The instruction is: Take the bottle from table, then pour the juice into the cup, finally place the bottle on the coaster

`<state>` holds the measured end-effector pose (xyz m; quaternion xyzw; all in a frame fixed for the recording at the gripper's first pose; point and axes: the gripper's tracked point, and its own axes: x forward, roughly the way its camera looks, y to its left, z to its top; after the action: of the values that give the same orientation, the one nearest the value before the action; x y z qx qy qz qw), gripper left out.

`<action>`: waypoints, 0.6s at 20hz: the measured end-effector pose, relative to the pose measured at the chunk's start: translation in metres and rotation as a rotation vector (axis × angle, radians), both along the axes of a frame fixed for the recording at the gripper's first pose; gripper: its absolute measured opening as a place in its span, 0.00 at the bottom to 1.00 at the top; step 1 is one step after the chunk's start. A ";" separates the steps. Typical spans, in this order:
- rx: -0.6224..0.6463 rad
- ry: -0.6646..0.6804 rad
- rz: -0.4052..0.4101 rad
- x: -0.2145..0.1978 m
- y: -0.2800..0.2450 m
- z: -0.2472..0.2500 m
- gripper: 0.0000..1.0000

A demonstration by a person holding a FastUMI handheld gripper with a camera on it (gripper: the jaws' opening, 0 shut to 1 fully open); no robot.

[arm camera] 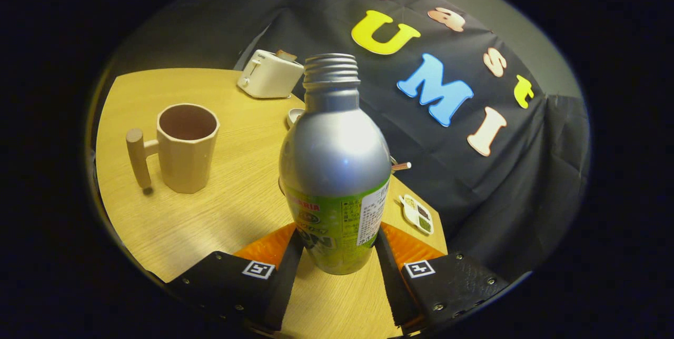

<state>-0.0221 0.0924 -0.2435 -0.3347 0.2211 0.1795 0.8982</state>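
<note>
The tool [337, 255] is clamped low on the labelled waist of a stiff, slick, uncapped metal bottle [335, 170], probably sloshing-heavy.

A cream toaster [269, 74] stands at the wooden table's [221, 212] far edge, a small compartment dish [418, 215] opposite.

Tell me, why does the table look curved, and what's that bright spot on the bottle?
Gripper view: the fisheye lens bends the table edge; the spot is lamp glare on the bottle, held between the hand-held gripper fingers; the cup casts a soft shadow.
</note>
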 end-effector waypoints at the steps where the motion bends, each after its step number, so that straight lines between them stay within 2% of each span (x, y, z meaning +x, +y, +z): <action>1: -0.029 -0.005 0.020 -0.002 0.002 0.001 0.75; 5: -0.093 -0.001 0.074 -0.007 0.014 0.004 0.75; 12: -0.297 -0.012 0.127 0.003 0.016 0.008 0.75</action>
<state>-0.0195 0.1083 -0.2350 -0.4781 0.2185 0.1991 0.8270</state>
